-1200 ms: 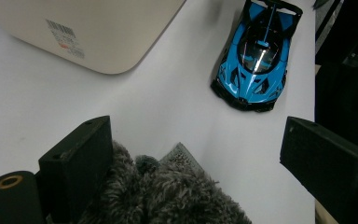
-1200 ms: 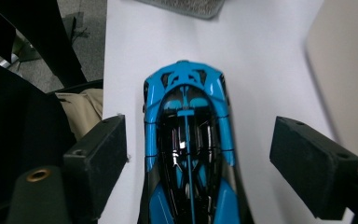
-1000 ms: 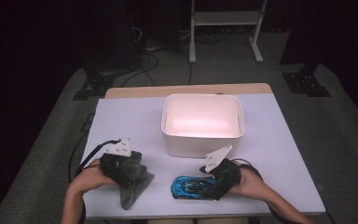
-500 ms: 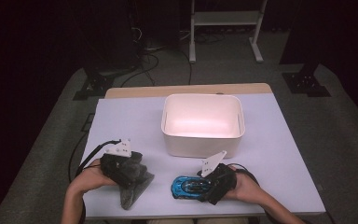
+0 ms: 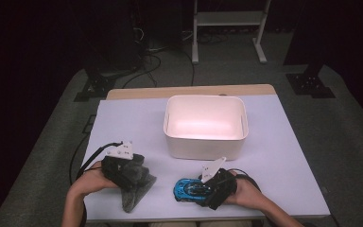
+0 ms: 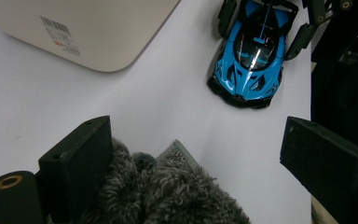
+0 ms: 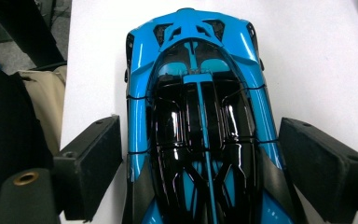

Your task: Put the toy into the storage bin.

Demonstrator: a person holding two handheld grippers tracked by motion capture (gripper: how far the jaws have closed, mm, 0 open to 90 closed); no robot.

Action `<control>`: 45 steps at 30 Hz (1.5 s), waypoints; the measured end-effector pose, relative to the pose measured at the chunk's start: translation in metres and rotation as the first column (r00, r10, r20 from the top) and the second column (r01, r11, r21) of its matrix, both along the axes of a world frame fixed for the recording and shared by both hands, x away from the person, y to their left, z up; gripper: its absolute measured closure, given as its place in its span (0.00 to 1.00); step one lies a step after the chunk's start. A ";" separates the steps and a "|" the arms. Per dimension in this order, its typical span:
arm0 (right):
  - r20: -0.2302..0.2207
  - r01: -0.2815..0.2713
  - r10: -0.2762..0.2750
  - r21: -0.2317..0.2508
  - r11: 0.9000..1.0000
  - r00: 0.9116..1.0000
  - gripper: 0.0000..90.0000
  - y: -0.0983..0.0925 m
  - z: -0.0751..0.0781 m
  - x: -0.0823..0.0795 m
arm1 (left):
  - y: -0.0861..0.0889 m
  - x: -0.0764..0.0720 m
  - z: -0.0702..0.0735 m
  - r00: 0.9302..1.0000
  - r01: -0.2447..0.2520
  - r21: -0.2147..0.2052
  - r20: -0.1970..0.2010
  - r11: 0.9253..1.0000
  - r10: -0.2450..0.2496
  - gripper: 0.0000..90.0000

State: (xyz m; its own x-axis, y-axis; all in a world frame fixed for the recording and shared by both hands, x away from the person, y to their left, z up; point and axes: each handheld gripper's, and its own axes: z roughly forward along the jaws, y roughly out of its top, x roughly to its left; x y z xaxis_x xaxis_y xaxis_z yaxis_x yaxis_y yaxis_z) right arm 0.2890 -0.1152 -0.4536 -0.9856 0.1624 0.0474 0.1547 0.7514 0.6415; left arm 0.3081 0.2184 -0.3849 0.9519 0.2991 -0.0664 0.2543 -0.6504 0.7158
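A blue and black toy car [image 5: 189, 189] sits near the table's front edge, nose pointing left. My right gripper [image 5: 213, 188] is open, with its jaws on either side of the car's rear half [image 7: 200, 116] and a narrow gap on each side. A grey furry cloth [image 5: 134, 193] lies at the front left. My left gripper [image 5: 125, 171] stands open over it, and the fur [image 6: 168, 196] lies against its left jaw. The left gripper view also looks across at the car [image 6: 251, 58].
A white rectangular bin [image 5: 171, 137] stands empty in the middle of the white table, just behind both grippers; its corner [image 6: 88, 32] is close ahead of the left gripper. The table's front edge [image 7: 67, 93] lies right beside the car. Dark floor and cables surround the table.
My right gripper has slid left along the table until its jaws straddle the toy car. The left gripper and the cloth have stayed put.
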 end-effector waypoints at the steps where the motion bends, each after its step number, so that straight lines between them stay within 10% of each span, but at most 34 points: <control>1: 0.001 0.001 -0.001 0.002 1.000 1.000 0.15 0.000 0.000 0.000 | 0.000 0.000 0.000 1.000 0.000 0.002 -0.001 1.000 0.000 0.10; 45: 0.050 -0.004 0.005 -0.025 1.000 0.999 0.27 0.000 0.002 -0.005 | 0.000 -0.001 0.000 1.000 0.001 0.008 -0.001 1.000 -0.001 0.10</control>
State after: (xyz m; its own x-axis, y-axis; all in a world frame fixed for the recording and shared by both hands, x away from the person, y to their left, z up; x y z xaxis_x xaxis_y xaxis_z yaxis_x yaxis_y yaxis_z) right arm 0.2843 -0.1149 -0.4515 -0.9873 0.1585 -0.0056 0.1197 0.7677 0.6296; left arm 0.3076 0.2185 -0.3853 0.9520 0.2991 -0.0651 0.2548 -0.6564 0.7101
